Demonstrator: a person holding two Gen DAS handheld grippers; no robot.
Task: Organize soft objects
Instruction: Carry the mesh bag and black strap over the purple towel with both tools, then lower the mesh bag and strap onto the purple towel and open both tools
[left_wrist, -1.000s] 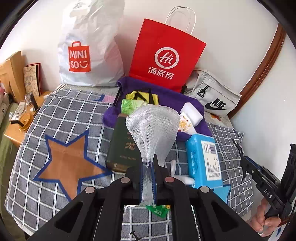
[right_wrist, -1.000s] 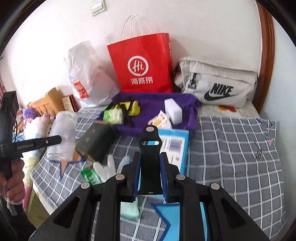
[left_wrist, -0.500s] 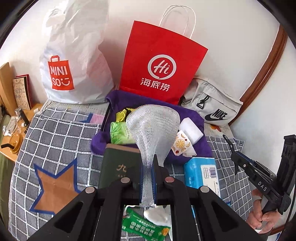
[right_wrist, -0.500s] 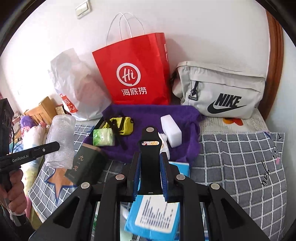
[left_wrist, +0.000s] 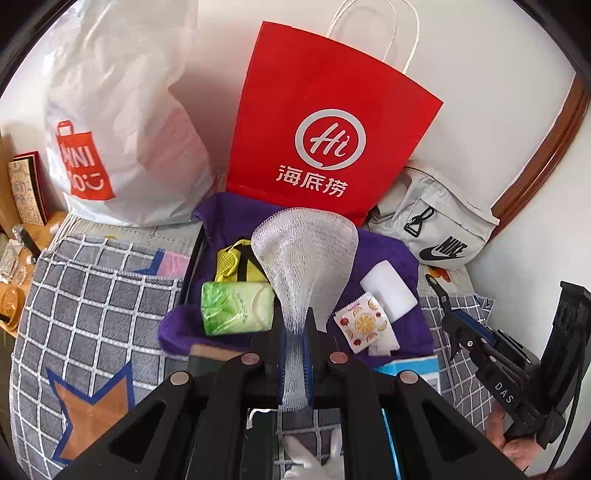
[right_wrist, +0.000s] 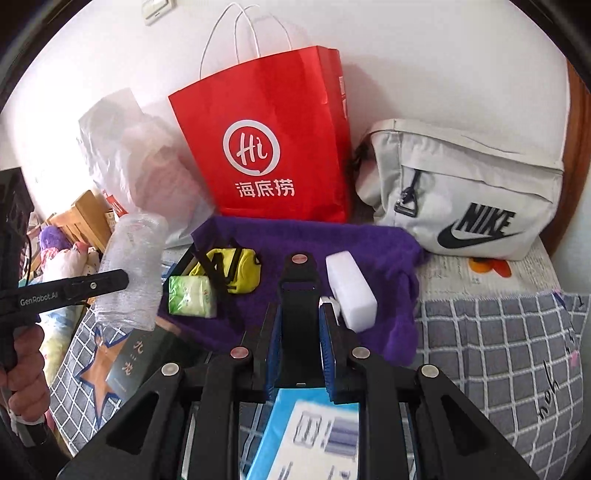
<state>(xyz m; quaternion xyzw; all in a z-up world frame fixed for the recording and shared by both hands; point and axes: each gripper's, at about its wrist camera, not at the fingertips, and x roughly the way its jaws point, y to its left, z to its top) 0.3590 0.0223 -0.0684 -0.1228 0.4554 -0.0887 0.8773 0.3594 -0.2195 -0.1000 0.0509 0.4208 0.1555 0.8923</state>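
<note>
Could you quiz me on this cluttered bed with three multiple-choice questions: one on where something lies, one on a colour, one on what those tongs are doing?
1. Where does the white sponge block lie?
A. on the purple towel
B. inside the red paper bag
C. on the Nike bag

2. What colour is the tissue pack beside the yellow pouch?
A. blue
B. green
C. pink

3. What are the left tongs doing?
A. standing open and empty
B. pinching a clear foam net sleeve
C. gripping a book

Answers: 1 A, the block rests on the purple cloth. 2 B, its wrapper is green. 3 B, the mesh is squeezed between the blue pads.
</note>
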